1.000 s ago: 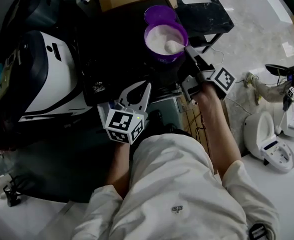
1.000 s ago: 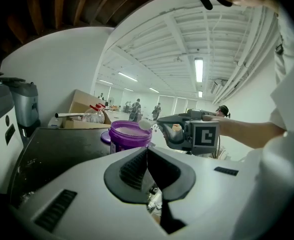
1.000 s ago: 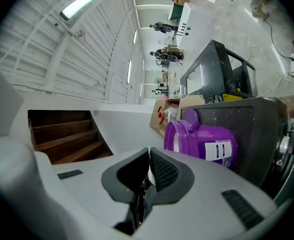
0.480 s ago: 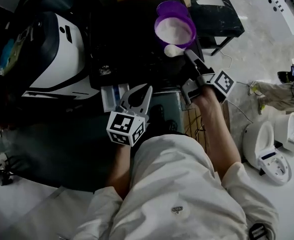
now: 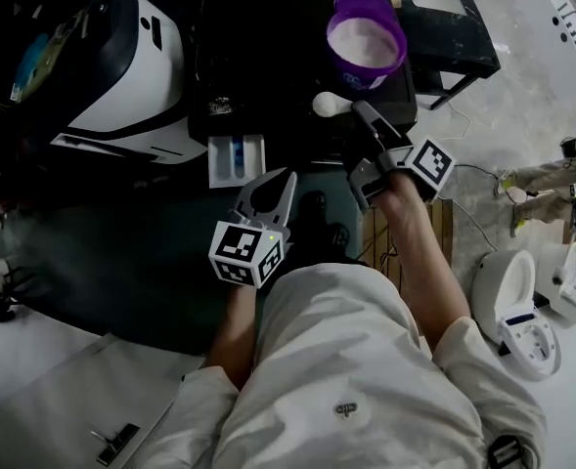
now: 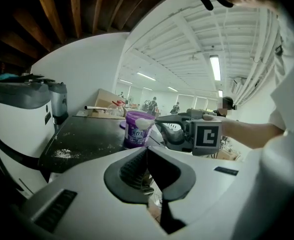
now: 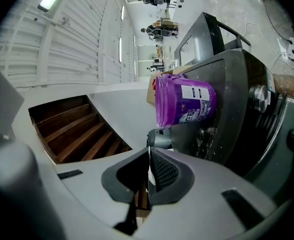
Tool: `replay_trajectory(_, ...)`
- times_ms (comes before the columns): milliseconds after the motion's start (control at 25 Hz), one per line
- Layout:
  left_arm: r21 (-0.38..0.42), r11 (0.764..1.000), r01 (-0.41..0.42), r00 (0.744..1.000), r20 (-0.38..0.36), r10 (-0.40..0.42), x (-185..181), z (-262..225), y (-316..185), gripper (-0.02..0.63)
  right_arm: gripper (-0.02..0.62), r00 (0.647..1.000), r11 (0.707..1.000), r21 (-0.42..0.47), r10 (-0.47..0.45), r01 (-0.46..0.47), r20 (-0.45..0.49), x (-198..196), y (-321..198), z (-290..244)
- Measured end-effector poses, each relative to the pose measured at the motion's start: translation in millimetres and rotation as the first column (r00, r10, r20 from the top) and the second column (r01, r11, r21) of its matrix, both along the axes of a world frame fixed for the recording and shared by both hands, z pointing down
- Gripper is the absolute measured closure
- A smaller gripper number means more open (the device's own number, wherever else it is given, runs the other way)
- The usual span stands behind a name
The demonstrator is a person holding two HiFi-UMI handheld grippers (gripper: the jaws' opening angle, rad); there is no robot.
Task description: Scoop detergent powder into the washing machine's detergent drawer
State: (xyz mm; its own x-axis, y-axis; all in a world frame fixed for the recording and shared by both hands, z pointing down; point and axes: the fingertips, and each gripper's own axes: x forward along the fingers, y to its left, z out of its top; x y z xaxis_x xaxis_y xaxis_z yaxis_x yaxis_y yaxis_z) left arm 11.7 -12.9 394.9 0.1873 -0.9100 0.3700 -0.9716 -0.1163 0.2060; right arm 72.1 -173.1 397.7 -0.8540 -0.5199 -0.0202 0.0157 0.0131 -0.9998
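The right gripper has its jaws closed on the handle of a scoop; the bowl is heaped with white powder and hangs over the dark top of the washing machine, just beside the open purple tub – apart from it, on the side toward the drawer. The drawer is pulled out below the top's front edge. The left gripper hovers near the drawer; its jaws meet at the tips, holding nothing.
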Motion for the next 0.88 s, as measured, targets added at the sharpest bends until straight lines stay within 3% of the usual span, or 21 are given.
replay_trajectory(560, -0.019, 0.992, 0.126, 0.992, 0.005, -0.126, -5.5, 5.9, 54.1, 0.586, 0.597, 0.986, 0.986, -0.015, -0.167, 0.167, 0.008, -43.1, 55.6, 15.8)
replay_trajectory(880, 0.001, 0.975, 0.223, 0.975, -0.013, -0.223, -28.8, 3.1, 68.3, 0.586, 0.597, 0.967, 0.967, -0.009, -0.254, 0.254, -0.019, -66.1, 72.1, 17.8)
